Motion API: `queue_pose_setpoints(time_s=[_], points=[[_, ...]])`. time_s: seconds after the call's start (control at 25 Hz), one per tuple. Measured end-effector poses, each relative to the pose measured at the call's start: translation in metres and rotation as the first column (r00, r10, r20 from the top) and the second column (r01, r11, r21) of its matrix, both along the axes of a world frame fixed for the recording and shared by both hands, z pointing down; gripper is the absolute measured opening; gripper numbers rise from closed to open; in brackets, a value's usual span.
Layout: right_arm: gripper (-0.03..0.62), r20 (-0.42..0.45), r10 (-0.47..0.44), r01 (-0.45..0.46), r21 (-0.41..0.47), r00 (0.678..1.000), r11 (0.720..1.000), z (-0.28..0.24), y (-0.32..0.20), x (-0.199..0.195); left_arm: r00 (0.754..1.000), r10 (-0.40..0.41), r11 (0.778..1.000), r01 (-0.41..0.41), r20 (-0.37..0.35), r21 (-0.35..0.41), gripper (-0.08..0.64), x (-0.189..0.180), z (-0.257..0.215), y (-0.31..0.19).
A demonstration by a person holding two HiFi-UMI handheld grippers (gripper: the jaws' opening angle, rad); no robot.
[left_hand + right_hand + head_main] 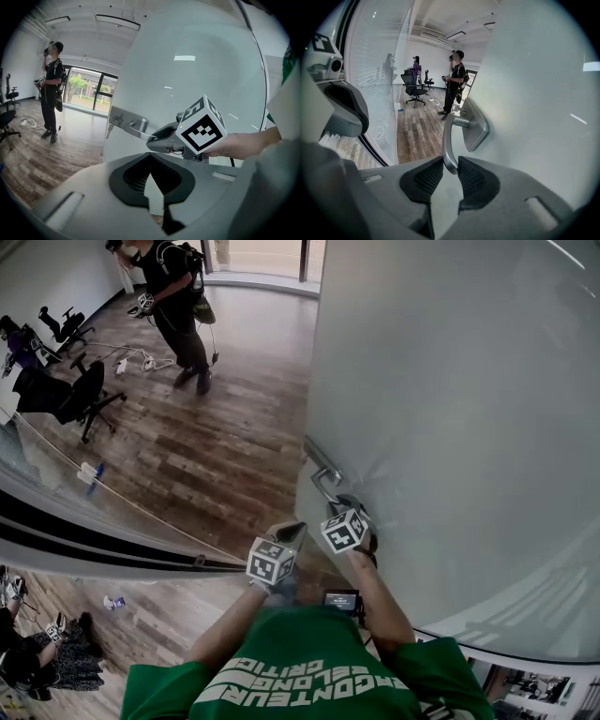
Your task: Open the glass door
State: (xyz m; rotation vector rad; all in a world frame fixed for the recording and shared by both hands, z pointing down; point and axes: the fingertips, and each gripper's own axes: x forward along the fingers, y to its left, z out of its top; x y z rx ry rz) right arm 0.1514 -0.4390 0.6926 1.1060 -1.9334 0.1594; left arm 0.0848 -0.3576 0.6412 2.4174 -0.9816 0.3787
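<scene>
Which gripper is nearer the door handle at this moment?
Right. The right gripper has its jaws closed on the door handle; the left gripper is alongside, off the handle, jaws open and empty.

Right gripper (451, 172) clamps the handle (446, 138); left gripper (153, 182) gapes empty.

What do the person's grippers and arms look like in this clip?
Both the left gripper and right gripper have light grey bodies with black ribbed pads. Each carries a white cube with black square markers. The person wears a green short-sleeved T-shirt with white lettering.
</scene>
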Motion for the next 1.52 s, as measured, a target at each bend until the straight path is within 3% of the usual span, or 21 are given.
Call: queue_pose_setpoints(time_s=[0.44, 0.76, 1.52], points=[[0.089, 0.001, 0.084, -0.084, 0.005, 0.996, 0.996, -0.005, -0.04, 0.052, 0.998, 0.062, 0.998, -0.062, 0.004, -0.012, 0.017, 0.032, -0.01, -0.036], [0.089, -0.017, 0.152, -0.152, 0.005, 0.988, 0.988, 0.011, -0.062, 0.078, 0.995, 0.096, 0.995, -0.096, -0.005, -0.004, 0.017, 0.027, 0.004, -0.058], [0.087, -0.057, 0.29, -0.289, 0.02, 0.955, 0.957, 0.0, -0.093, 0.178, 0.996, 0.084, 0.996, -0.083, -0.03, 0.011, 0.017, 0.027, -0.012, -0.113]])
